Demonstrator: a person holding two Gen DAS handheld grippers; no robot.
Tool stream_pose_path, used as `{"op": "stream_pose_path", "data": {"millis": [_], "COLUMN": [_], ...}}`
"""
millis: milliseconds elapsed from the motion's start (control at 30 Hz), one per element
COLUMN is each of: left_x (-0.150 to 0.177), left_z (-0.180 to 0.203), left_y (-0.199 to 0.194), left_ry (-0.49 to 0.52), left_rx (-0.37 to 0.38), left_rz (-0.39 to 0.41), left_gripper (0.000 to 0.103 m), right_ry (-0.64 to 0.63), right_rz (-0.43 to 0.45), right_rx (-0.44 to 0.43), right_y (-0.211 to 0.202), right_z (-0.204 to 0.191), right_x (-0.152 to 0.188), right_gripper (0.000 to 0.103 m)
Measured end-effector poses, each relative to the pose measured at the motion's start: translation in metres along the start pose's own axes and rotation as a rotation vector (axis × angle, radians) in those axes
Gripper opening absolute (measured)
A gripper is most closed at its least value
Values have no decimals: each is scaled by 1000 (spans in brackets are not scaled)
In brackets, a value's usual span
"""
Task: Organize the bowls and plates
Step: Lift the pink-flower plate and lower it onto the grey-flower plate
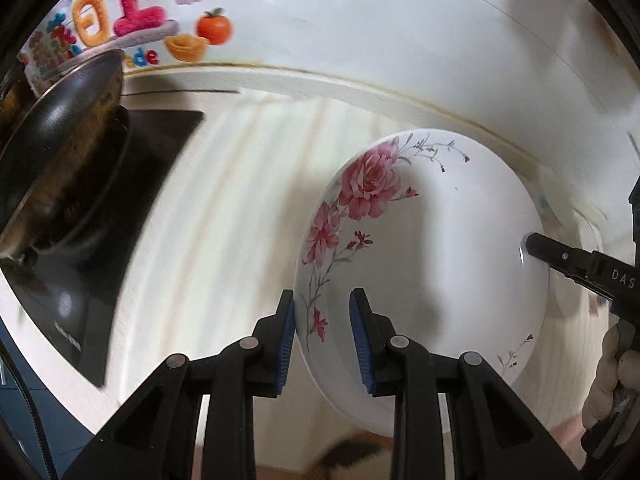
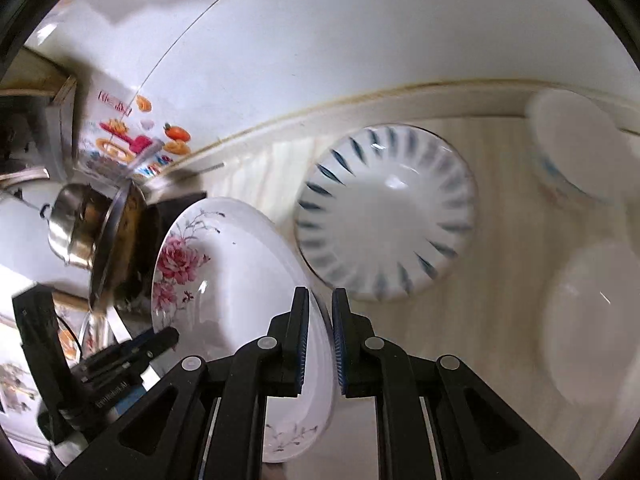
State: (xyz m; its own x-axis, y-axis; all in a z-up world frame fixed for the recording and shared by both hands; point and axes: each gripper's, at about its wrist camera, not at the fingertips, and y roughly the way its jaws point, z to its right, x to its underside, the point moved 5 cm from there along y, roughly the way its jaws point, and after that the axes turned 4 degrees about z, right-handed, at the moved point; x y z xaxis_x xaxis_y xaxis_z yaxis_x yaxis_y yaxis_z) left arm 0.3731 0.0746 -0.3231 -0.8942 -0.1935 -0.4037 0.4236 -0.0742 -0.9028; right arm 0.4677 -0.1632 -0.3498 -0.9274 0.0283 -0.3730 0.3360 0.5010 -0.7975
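Fingers of both grippers pinch the floral plate (image 1: pixel 420 240), tilted downward.

Pale wood-grain counter (image 1: pixel 224 216) meets white wall (image 1: pixel 400 32).

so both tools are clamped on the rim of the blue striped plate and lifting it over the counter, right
Not quite: the plate held is the rose-patterned plate, not the blue-striped plate, which lies alone on the counter. The right wrist view shows both. The left tool and right tool do grip its rim.
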Motion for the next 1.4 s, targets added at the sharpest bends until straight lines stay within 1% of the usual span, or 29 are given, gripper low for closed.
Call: {"op": "stream_pose_path", "data": {"millis": [167, 333, 467, 567, 700, 900, 1033, 1200, 1367, 1400], "left_x": [34, 61, 73, 81, 89, 98, 101, 101, 102, 103], "left_z": [37, 63, 74, 79, 87, 96, 100, 108, 108, 109], "left_y": [-3, 4, 17, 33, 40, 47, 51, 50, 50, 49], "left_ry": [56, 114, 153, 157, 195, 238, 245, 280, 277, 279], "left_rx": [46, 69, 67, 72, 37, 11, 2, -29, -35, -37], "left_rz": [-54, -111, -142, -184, -187, -198, -207, -190, -200, -198], "left_gripper": [25, 25, 25, 25, 25, 25, 25, 25, 25, 25], "right_ry": [44, 86, 125, 154, 154, 176, 192, 172, 146, 142], "right_rz": [-10, -18, -28, -44, -72, -87, -88, -93, -96, -99], "right_rx": [26, 45, 54, 60, 81, 96, 99, 123, 145, 152], "right_y": [-43, -67, -71, -68, -59, -56, -56, -55, -55, -56], "right_z": [37, 69, 90, 108, 119, 131, 135, 133, 129, 129], "right_x": [44, 80, 101, 115, 131, 142, 144, 142, 144, 145], "right_gripper": [13, 13, 13, 13, 13, 13, 13, 13, 14, 15]}}
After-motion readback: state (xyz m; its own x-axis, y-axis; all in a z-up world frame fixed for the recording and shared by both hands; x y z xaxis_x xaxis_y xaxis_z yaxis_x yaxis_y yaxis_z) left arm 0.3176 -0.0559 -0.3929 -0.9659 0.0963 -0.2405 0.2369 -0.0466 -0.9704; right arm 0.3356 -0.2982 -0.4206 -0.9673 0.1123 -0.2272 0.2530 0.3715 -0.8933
